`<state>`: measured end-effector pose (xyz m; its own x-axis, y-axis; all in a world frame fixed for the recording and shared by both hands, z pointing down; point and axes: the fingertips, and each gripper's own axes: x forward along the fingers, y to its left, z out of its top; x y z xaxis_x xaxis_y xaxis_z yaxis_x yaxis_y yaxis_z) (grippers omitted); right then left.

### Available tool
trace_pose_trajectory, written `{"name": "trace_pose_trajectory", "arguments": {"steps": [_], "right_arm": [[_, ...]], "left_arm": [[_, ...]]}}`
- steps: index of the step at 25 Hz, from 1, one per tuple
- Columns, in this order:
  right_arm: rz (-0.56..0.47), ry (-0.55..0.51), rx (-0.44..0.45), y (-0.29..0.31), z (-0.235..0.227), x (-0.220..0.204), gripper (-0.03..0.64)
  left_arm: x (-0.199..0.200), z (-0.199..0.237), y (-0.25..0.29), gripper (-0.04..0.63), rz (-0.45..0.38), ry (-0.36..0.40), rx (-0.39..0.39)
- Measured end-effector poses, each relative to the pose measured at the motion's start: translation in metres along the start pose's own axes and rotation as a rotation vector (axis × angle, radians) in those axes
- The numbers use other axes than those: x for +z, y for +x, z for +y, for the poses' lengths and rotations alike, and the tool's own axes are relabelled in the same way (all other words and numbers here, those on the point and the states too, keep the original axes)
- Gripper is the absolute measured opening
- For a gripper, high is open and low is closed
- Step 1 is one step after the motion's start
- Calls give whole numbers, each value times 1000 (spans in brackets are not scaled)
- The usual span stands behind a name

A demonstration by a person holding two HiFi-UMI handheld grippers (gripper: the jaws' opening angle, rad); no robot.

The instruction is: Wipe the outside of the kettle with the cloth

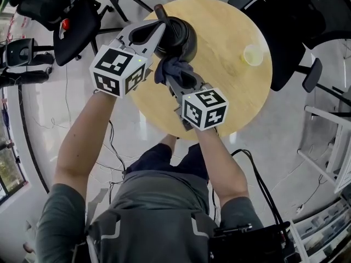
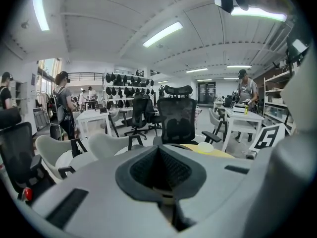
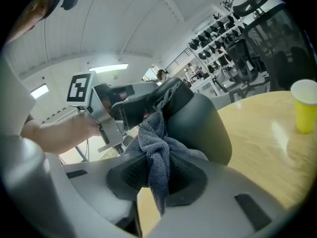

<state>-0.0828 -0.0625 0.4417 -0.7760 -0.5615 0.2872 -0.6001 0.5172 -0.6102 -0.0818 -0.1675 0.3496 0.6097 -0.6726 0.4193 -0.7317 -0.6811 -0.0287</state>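
Observation:
A black kettle [image 1: 180, 41] stands on the round wooden table [image 1: 230, 97], towards its far left. My left gripper [image 1: 162, 29] reaches in from the left and is shut on the kettle's handle [image 1: 160, 11] near the top. My right gripper [image 1: 174, 76] is shut on a dark grey-blue cloth [image 1: 173, 68], which rests bunched against the kettle's near side. In the right gripper view the cloth [image 3: 153, 143] hangs between the jaws, draped against the kettle [image 3: 205, 128], with the left gripper [image 3: 130, 105] behind it. The left gripper view shows closed pads [image 2: 159, 165] and the room beyond.
A yellow cup [image 1: 253, 54] stands on the table's right side, also seen in the right gripper view [image 3: 306, 105]. Black office chairs [image 1: 71, 15] [image 1: 296, 21] crowd the table's far edge. Cables lie on the floor by my legs. People stand at distant desks [image 2: 245, 90].

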Motion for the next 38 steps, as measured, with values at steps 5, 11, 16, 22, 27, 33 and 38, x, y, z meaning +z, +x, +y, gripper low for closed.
{"name": "trace_pose_trajectory", "arguments": {"steps": [5, 11, 16, 22, 27, 33, 38], "right_arm": [[-39, -31, 51, -35, -5, 7, 95], [-152, -3, -17, -87, -57, 53, 94], [-216, 34, -36, -76, -96, 108, 92], [-108, 71, -2, -17, -135, 129, 92], [-22, 31, 11, 29, -143, 133, 93], [95, 58, 69, 70, -147, 121, 93], [145, 92, 109, 77, -148, 110, 92]], "left_arm": [[0, 0, 0, 8, -2, 52, 41], [-2, -1, -1, 9, -7, -12, 63], [2, 1, 2, 9, 10, 18, 126], [-1, 2, 0, 8, 30, -22, 196], [5, 4, 0, 8, 19, 16, 245], [7, 6, -3, 8, 2, -61, 317], [10, 4, -8, 8, -4, -65, 341]]}}
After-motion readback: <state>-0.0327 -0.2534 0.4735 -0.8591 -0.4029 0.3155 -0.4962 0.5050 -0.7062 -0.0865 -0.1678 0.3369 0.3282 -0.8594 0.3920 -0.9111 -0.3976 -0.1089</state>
